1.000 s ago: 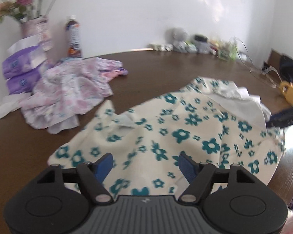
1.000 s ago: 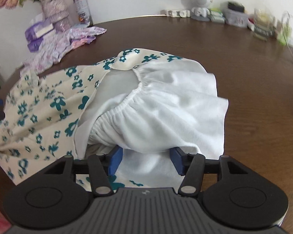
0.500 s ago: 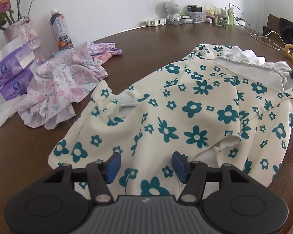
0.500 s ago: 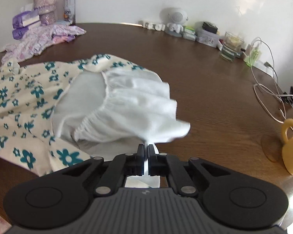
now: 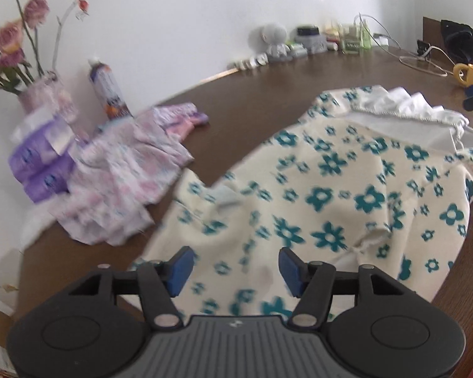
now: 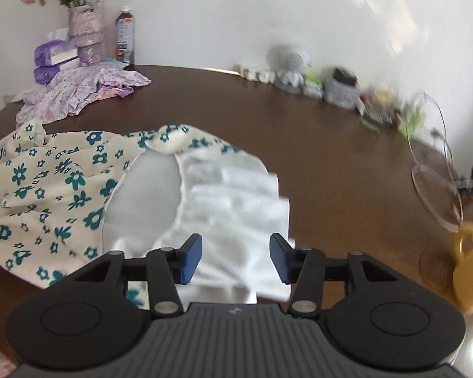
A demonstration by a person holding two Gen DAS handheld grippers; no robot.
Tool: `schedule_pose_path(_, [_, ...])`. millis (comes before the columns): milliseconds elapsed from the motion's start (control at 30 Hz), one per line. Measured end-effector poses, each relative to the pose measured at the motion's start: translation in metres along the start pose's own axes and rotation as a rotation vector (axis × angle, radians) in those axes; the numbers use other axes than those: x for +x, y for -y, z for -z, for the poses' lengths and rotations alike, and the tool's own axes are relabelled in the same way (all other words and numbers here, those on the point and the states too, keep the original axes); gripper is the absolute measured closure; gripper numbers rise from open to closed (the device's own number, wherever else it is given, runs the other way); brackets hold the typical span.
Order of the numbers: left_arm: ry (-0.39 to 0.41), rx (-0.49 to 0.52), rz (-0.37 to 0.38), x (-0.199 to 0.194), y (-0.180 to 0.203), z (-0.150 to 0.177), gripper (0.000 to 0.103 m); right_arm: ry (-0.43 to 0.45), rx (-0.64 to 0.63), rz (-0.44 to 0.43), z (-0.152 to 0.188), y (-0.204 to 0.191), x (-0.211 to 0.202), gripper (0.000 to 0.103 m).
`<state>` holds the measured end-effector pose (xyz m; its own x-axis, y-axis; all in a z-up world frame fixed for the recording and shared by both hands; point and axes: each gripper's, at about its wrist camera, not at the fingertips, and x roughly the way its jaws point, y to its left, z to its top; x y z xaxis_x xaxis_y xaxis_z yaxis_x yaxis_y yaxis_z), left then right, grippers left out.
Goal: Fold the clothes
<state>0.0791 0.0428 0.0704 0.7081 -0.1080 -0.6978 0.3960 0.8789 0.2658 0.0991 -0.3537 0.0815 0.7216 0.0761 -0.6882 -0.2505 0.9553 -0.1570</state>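
While floral garment (image 5: pixel 331 195) lies spread on near part of brown table (image 6: pixel 315 145), left gripper (image 5: pixel 233 267) and right gripper (image 6: pixel 236 260) hover over it, both spread, empty. Fabric likely light, limp, crease-prone. White lining (image 6: pixel 230 208) exposed right; pinch hem edges or corners.

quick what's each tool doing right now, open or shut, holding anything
Left tool: open, holding nothing, over the floral garment.
Right tool: open, holding nothing, over the white lining.
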Motion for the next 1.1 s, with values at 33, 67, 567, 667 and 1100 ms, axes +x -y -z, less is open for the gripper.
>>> schedule_pose_path(33, [-0.002,0.012,-0.016,0.000,-0.005,-0.002,0.037,0.008,-0.048,0.011,-0.008,-0.003,0.009,0.054])
schedule_pose_path(67, [-0.010,0.030,-0.036,0.002,-0.009,-0.004,0.036,0.013,-0.101,0.027,-0.015,-0.008,0.018,0.054])
schedule_pose_path(567, [-0.157,-0.033,0.109,0.083,-0.073,-0.031,0.038,-0.119,-0.410,-0.127,-0.115,-0.056,0.182,0.044])
schedule_pose_path(667, [-0.170,-0.057,0.149,0.090,-0.079,-0.032,0.050,-0.153,-0.336,-0.176,-0.127,-0.049,0.198,0.046])
schedule_pose_path(1100, [-0.053,-0.051,0.098,0.070,-0.076,-0.049,0.098,-0.033,-0.224,-0.163,-0.146,-0.036,0.179,0.102])
